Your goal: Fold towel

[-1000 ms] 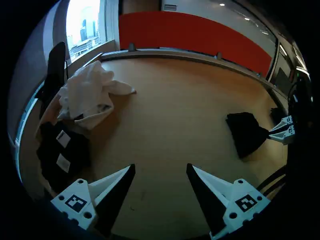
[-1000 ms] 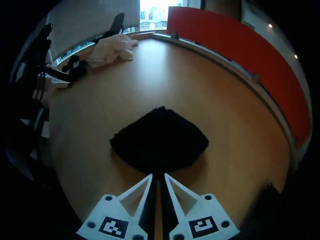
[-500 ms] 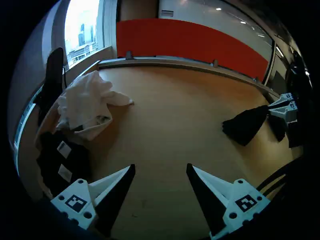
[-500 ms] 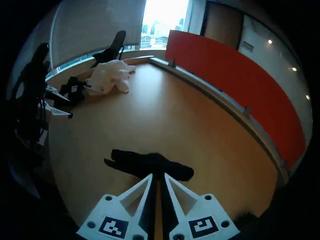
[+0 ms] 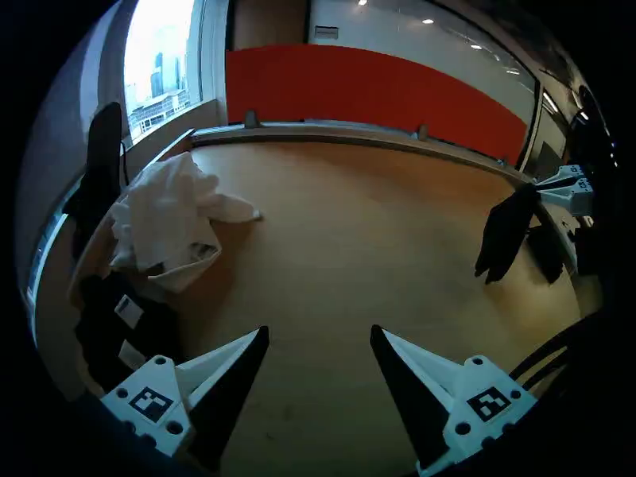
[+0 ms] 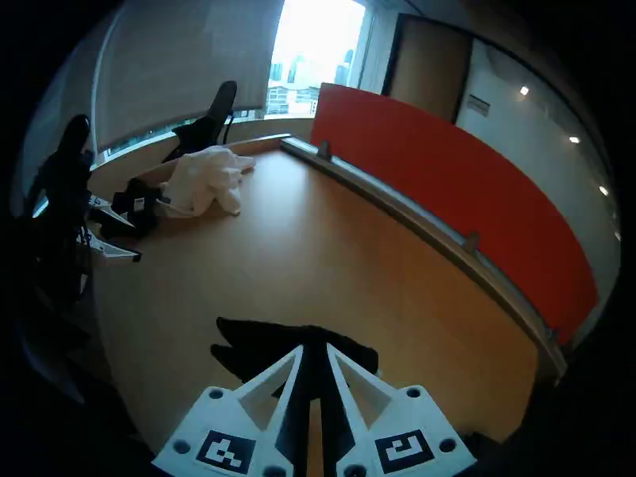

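This is an office. A long wooden desk (image 5: 342, 222) carries a red divider panel (image 5: 358, 83) fixed upright along its far edge, the kind that separates workstations. A black desk chair (image 6: 222, 99) stands by a large window (image 5: 155, 71) that looks out on city towers, with a roller blind (image 6: 183, 71) drawn beside it. Small recessed ceiling lights (image 5: 433, 20) shine beyond the divider.

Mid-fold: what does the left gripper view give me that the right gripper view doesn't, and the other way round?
Left gripper view: the black towel from the side, hanging from the right gripper, and the left gripper open above the table. Right gripper view: its own fingers, close up, shut on the towel's bunched edge. Both: the white cloth pile and the red partition.
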